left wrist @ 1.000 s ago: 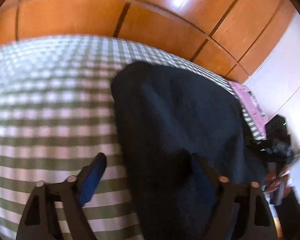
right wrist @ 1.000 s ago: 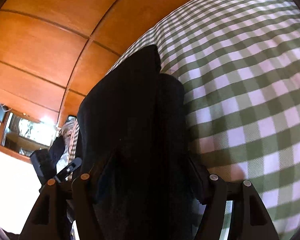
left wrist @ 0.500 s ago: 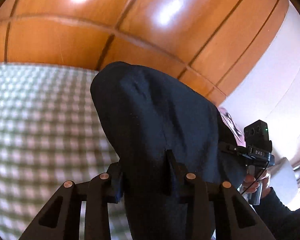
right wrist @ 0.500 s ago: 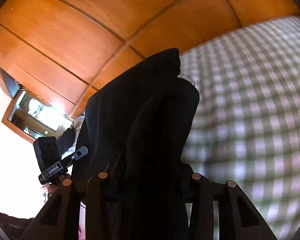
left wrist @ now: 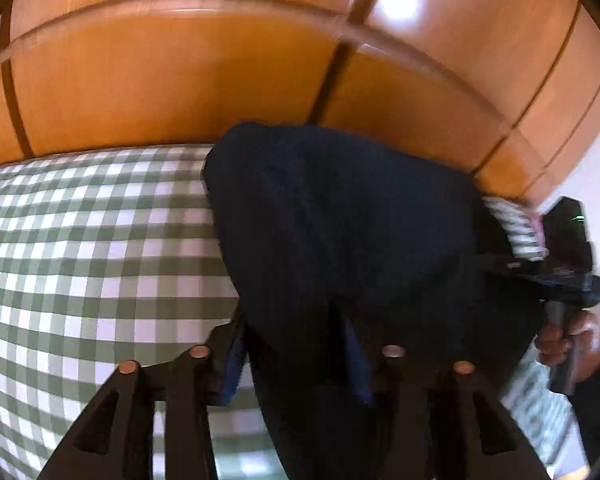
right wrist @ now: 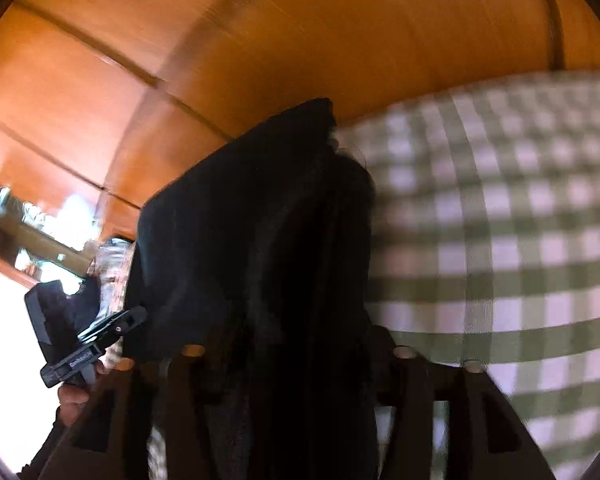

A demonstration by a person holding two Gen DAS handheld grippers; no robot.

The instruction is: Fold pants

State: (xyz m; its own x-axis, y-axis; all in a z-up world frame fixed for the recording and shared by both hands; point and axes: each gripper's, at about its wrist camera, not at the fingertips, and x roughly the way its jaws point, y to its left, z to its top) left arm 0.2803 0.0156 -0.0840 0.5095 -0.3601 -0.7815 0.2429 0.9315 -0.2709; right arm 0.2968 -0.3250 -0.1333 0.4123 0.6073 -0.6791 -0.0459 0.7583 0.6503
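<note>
Both grippers clamped on pants. Left gripper [left wrist: 296,344]: fingers pinched onto dark fabric, cloth bunched between them and draping over the right finger. Right gripper [right wrist: 296,344]: fingers buried in a thick bundle of the same cloth, several layers, closed on it as far as can be told; pads themselves hidden by fabric.

Pants [left wrist: 340,232] held up off the bed [left wrist: 80,264], hanging as one dark mass from the two grips. In left wrist view, bulk runs from the gripper toward 12–1 o'clock, far edge ending near the wooden headboard [left wrist: 172,80]. In right wrist view, pants [right wrist: 260,220] run from the gripper toward 11–12 o'clock, same direction, so long axis roughly straight ahead of both grippers, away from the holder.

Checked green-and-white bedcover at 9 o'clock in left view, at 3 o'clock in right view [right wrist: 500,260]. So garment sits between the two grips, with open bed on both outer sides. Other gripper visible at 3 o'clock in left view [left wrist: 560,280], at 8 o'clock in right view [right wrist: 84,344], each close beside the cloth.

Judgement: mid-fold, carrying held edge. Next likely: lay forward along 12 o'clock onto the far part. Neither arm clearly nearer; both level on the same edge. Risk: uneven travel skews the fold. Right view blurred, layer count unclear.
</note>
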